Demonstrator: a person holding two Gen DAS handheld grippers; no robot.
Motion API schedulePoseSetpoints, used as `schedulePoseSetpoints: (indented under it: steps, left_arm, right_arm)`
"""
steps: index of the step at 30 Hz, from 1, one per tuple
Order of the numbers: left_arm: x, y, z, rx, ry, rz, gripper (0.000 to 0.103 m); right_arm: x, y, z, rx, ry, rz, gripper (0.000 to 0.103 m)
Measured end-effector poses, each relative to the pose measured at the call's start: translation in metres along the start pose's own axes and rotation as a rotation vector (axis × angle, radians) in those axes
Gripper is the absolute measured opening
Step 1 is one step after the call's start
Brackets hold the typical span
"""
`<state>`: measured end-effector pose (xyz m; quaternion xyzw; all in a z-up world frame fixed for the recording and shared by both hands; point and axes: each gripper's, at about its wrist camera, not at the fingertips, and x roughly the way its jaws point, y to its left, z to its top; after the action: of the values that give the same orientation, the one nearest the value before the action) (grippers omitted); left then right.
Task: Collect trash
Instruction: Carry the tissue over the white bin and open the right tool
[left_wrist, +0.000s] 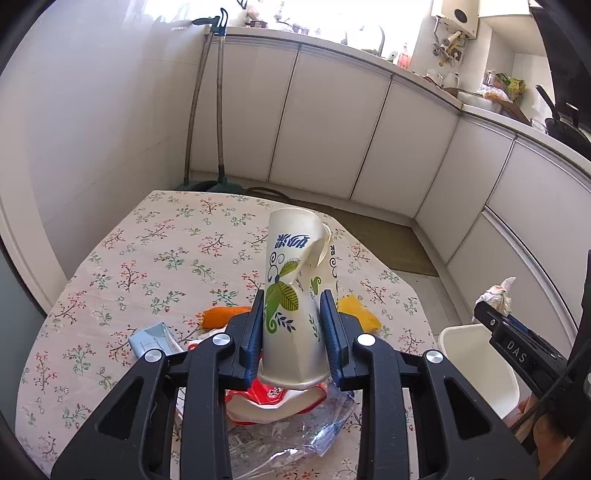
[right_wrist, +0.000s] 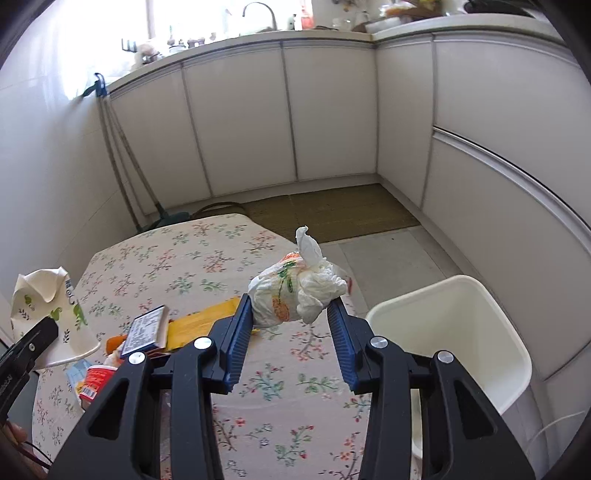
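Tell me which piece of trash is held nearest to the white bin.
The crumpled tissue in the right tongs, held beside the white bin. The crushed paper cup in the left tongs is farther away.

Bin (right_wrist: 461, 332) mouth open, unobstructed beside table (right_wrist: 207, 258) edge; far tabletop bare; near-left crowded with litter (right_wrist: 147, 328).

Desk (right_wrist: 192, 266) draped in a cream cloth with small floral sprigs. Lying on it, clustered at the near left: an orange peel (left_wrist: 218, 316), a yellow packet (right_wrist: 201, 325), a small box with printed text (right_wrist: 146, 330), a pale blue carton (left_wrist: 153, 339), a red-and-white wrapper (left_wrist: 269, 400), and crumpled clear plastic (left_wrist: 288, 439). Far end bare cloth.
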<state>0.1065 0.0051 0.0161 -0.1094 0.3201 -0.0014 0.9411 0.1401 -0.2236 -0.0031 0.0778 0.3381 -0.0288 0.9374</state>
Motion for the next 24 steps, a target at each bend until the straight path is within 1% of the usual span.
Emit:
schedulePoseSetpoints:
  steps: [6, 13, 15, 20, 21, 23, 24]
  left_arm:
    - [0.006, -0.029, -0.008, 0.043, 0.018, -0.026, 0.028]
    - [0.016, -0.072, -0.019, 0.116, 0.044, -0.065, 0.028]
    - [0.019, -0.087, -0.021, 0.137, 0.056, -0.08, 0.028]
    - [0.024, -0.127, -0.026, 0.182, 0.077, -0.127, 0.028]
    - [0.026, -0.137, -0.027, 0.194, 0.082, -0.14, 0.028]
    - [0.03, -0.156, -0.029, 0.219, 0.093, -0.164, 0.028]
    - [0.032, -0.165, -0.03, 0.23, 0.098, -0.175, 0.028]
  right_arm:
    - [0.009, -0.066, -0.001, 0.104, 0.019, -0.109, 0.041]
    - [0.014, -0.143, -0.005, 0.237, 0.044, -0.203, 0.042]
    - [0.015, -0.161, -0.009, 0.253, 0.048, -0.233, 0.043]
    - [0.018, -0.19, -0.019, 0.288, 0.084, -0.254, 0.046]
    - [0.019, -0.195, -0.021, 0.297, 0.09, -0.255, 0.048]
    - [0.018, -0.205, -0.025, 0.315, 0.101, -0.26, 0.059]
    - [0.017, -0.21, -0.028, 0.323, 0.103, -0.265, 0.069]
